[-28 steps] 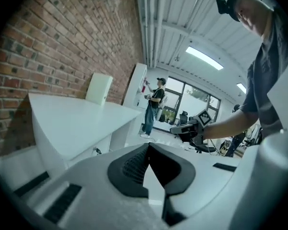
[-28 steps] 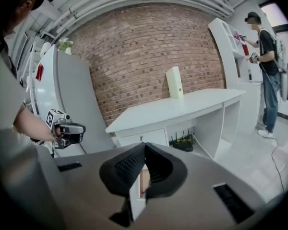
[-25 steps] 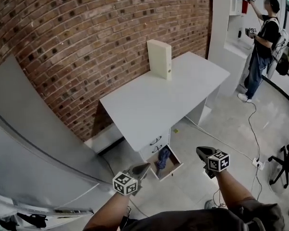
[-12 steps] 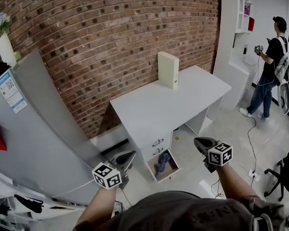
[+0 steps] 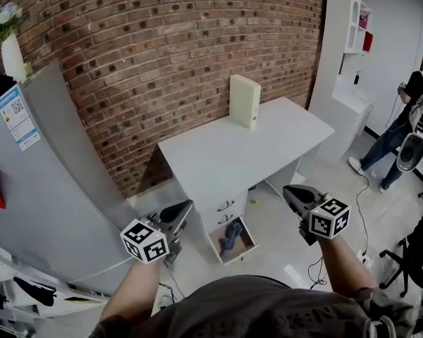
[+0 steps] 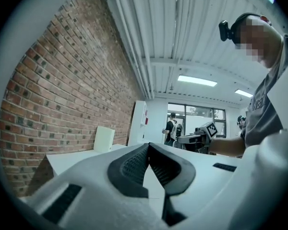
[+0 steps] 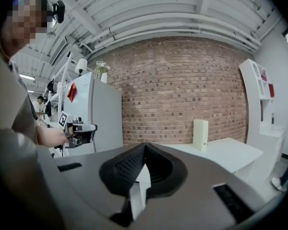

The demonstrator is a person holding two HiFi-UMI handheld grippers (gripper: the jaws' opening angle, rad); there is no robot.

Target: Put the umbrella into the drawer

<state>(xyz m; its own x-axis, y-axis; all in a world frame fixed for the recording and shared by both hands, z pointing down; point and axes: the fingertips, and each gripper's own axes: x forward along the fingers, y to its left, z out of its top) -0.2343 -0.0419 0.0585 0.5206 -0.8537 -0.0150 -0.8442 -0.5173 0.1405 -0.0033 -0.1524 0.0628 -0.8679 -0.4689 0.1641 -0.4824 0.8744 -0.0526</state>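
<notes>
A folded blue umbrella (image 5: 230, 234) lies inside the open bottom drawer (image 5: 247, 248) of the white desk (image 5: 225, 153), low in the head view. My left gripper (image 5: 185, 207) is held up to the left of the drawer, well above the floor, jaws shut and empty. My right gripper (image 5: 289, 191) hangs to the drawer's right, also shut with nothing in it. In the left gripper view the left gripper (image 6: 148, 145) points level with its pads together. In the right gripper view the right gripper (image 7: 145, 146) likewise shows its pads meeting at the tips.
A cream box file (image 5: 244, 101) stands on the desk by the brick wall (image 5: 162, 41). A grey fridge (image 5: 49, 182) is at the left, a white shelf unit (image 5: 345, 55) at the right. A person (image 5: 409, 129) stands at far right; cables (image 5: 363, 217) lie on the floor.
Both grippers have risen away from the floor and the drawer. The head camera has lifted too, so the desk and drawer look farther off. The distant person has walked right.
</notes>
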